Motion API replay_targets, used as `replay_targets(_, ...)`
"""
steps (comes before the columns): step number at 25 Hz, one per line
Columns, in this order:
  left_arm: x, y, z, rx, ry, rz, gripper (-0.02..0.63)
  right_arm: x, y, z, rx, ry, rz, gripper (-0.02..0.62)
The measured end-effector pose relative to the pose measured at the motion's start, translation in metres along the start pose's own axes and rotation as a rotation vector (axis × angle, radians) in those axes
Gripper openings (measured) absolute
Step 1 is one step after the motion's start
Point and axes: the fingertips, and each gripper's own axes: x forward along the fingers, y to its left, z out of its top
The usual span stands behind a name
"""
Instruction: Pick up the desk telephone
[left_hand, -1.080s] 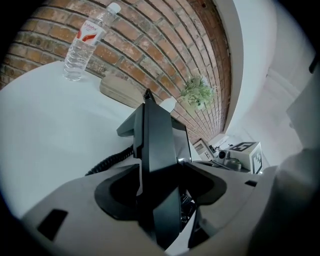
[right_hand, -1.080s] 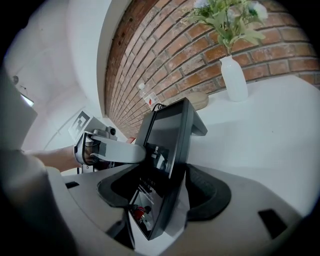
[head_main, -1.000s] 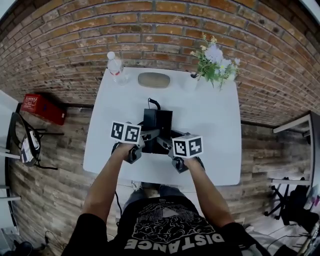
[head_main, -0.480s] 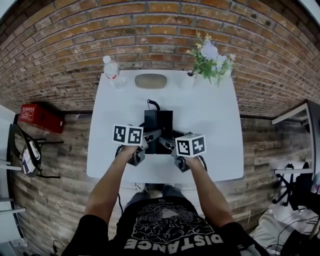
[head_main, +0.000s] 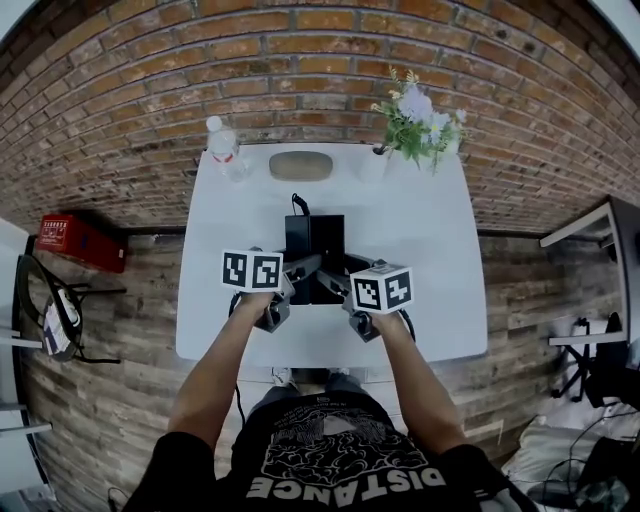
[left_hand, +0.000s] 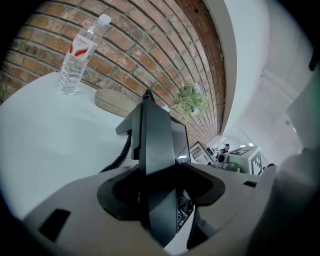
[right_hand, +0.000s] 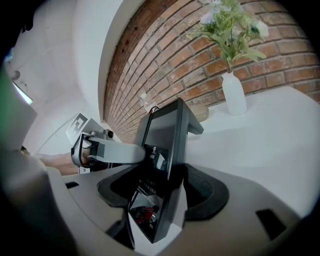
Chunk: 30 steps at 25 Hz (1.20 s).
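The black desk telephone (head_main: 315, 238) is at the middle of the white table (head_main: 425, 265), its coiled cord (left_hand: 119, 156) trailing off the back. My left gripper (head_main: 303, 272) is shut on the phone's left edge (left_hand: 156, 150). From the other side my right gripper (head_main: 337, 284) is shut on its right edge, and the screen face (right_hand: 165, 140) stands tilted between the jaws. The left gripper (right_hand: 102, 151) also shows across the phone in the right gripper view. Whether the phone's base touches the table I cannot tell.
At the table's far edge stand a water bottle (head_main: 224, 148), a tan oval case (head_main: 300, 165) and a white vase of flowers (head_main: 412, 118). A brick wall rises behind. A red box (head_main: 78, 243) lies on the floor to the left.
Both grippers stay clamped on the phone; they and the phone have shifted very slightly toward the far edge as the head view moved.
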Motion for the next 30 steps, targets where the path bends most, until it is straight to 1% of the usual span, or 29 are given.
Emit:
replay_targets(11,-0.030,-0.022,0.045,0.089,-0.082,-0.003,0.255,-0.010,0.027,0.050,-0.089,-0.093,0.010,0.272)
replay_targets(23,-0.062,-0.067,0.109,0.252,-0.192,0.004,0.255,-0.040,0.056,0.119,-0.198,-0.221,0.005,0.270)
replay_targets(30,-0.077,-0.097,0.132,0.324,-0.247,-0.012,0.255,-0.064,0.071,0.147,-0.256,-0.285,-0.012,0.272)
